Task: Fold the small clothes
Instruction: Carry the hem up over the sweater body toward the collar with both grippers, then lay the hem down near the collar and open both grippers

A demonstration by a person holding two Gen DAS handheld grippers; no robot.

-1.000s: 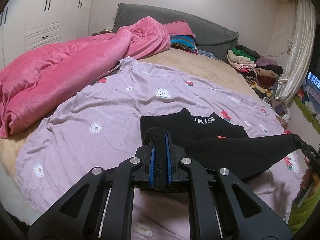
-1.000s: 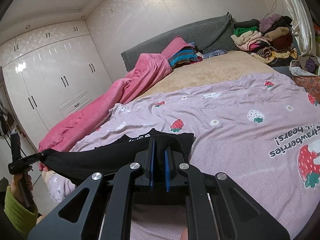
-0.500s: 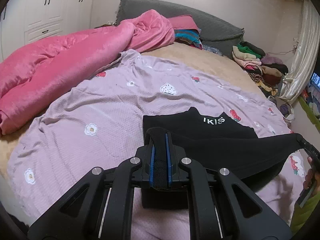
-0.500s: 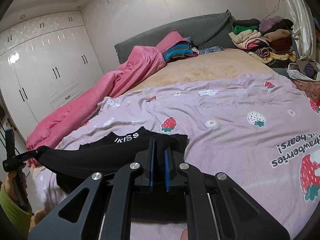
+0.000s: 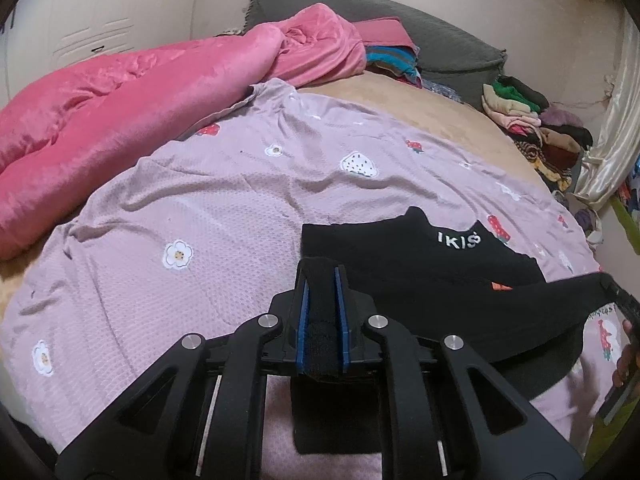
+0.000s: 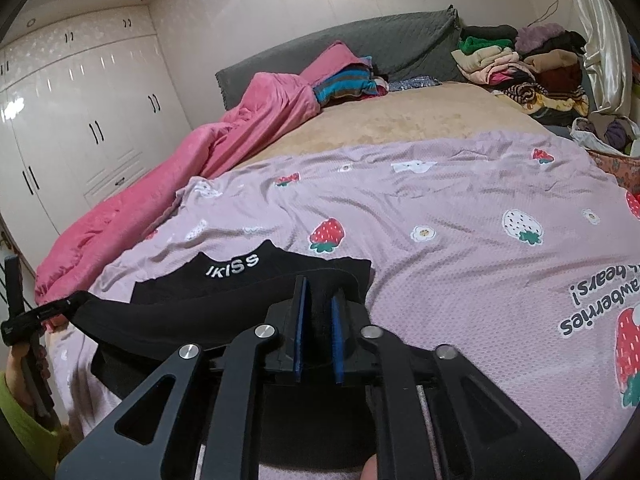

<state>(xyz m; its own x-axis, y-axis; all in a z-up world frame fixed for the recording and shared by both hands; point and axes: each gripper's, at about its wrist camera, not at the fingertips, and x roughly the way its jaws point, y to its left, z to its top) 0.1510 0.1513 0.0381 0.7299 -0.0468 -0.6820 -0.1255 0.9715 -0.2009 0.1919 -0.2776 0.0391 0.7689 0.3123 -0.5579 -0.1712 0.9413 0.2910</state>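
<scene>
A small black garment (image 5: pixel 424 256) with white "IKISS" lettering lies on the lilac strawberry sheet (image 5: pixel 224 208). Its near edge is lifted and stretched between my two grippers. My left gripper (image 5: pixel 320 280) is shut on the garment's left corner, with black cloth pinched between the blue pads. My right gripper (image 6: pixel 318 292) is shut on the right corner of the same garment (image 6: pixel 224 300). The right gripper also shows at the far right of the left wrist view (image 5: pixel 618 300). The left gripper shows at the far left of the right wrist view (image 6: pixel 44 312).
A pink blanket (image 5: pixel 132 96) is bunched along the left side of the bed. A grey headboard (image 6: pixel 360 44) and a pile of clothes (image 6: pixel 532 68) stand at the far end. White wardrobes (image 6: pixel 72 128) line the left wall.
Both grippers have carried the garment's near edge forward over its body toward the "IKISS" neckline. The cameras have dropped closer to the bed. Both grips are unchanged.
</scene>
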